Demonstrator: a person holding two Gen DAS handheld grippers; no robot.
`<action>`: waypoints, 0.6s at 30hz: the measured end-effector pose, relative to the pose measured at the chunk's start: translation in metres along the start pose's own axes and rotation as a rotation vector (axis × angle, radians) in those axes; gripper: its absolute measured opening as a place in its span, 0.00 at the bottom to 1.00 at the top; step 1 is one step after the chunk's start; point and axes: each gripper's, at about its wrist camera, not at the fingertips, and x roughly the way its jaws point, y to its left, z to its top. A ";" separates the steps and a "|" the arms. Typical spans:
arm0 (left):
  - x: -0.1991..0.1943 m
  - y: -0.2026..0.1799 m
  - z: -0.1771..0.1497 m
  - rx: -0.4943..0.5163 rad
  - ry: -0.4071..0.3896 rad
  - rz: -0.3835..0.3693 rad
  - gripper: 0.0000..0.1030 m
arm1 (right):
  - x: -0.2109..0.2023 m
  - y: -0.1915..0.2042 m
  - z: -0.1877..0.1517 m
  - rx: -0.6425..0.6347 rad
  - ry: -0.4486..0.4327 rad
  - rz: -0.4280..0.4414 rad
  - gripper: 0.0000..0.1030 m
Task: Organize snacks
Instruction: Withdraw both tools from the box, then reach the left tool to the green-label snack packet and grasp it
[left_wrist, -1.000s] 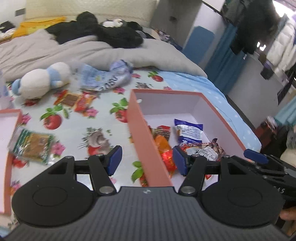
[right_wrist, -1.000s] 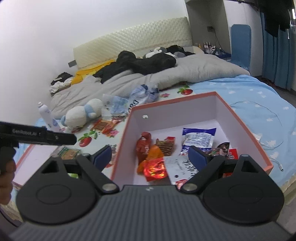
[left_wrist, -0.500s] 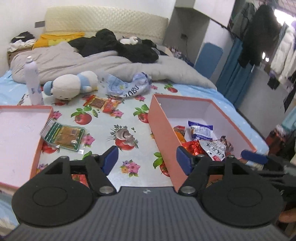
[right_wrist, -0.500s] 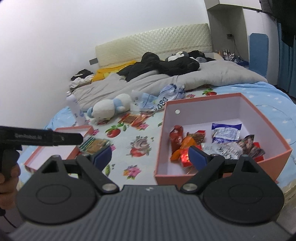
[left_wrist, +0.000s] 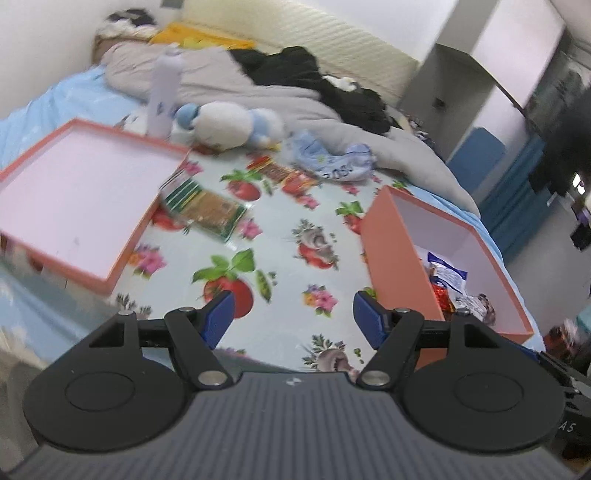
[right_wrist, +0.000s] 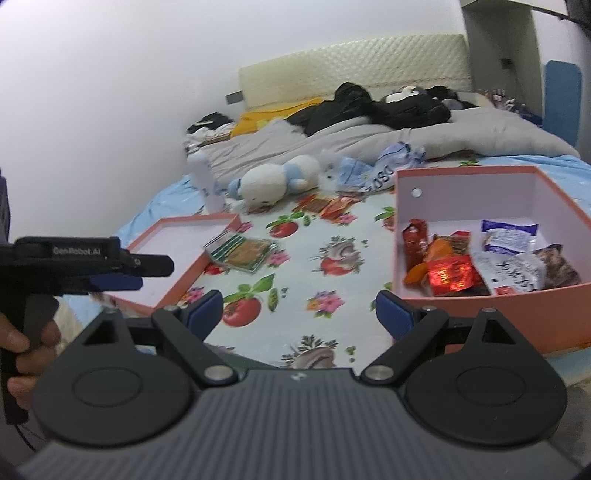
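A pink box (right_wrist: 491, 295) (left_wrist: 399, 254) on the fruit-print cloth holds several snack packets, among them a red foil one (right_wrist: 450, 275) and a blue-white one (right_wrist: 508, 234). Its shallow lid (left_wrist: 74, 199) (right_wrist: 177, 254) lies open-side up to the left. A green biscuit pack (left_wrist: 205, 206) (right_wrist: 242, 251) leans by the lid. Small red-brown packets (left_wrist: 284, 173) (right_wrist: 328, 205) lie farther back. My left gripper (left_wrist: 293, 317) is open and empty above the cloth's front edge; it also shows in the right wrist view (right_wrist: 122, 271). My right gripper (right_wrist: 299, 312) is open and empty, left of the box.
A white plush toy (left_wrist: 236, 123) (right_wrist: 273, 181), a white bottle (left_wrist: 164, 94) (right_wrist: 207, 181) and a crumpled blue-white bag (left_wrist: 332, 160) (right_wrist: 384, 166) lie at the back. Behind them are a grey quilt (right_wrist: 406, 136) with dark clothes. The bed's front edge is just below both grippers.
Both grippers have pulled back and up from the box and swung left. The lid and the green biscuit pack have come into fuller view. Both stay open and empty.
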 end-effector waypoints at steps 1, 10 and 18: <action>0.002 0.004 -0.001 -0.015 0.003 0.002 0.73 | 0.004 0.001 0.001 -0.002 0.008 0.006 0.88; 0.046 0.042 0.019 -0.156 -0.026 0.000 0.73 | 0.054 0.007 0.010 -0.029 0.056 0.041 0.88; 0.103 0.076 0.051 -0.276 -0.040 -0.024 0.73 | 0.124 0.014 0.033 -0.018 0.082 0.081 0.87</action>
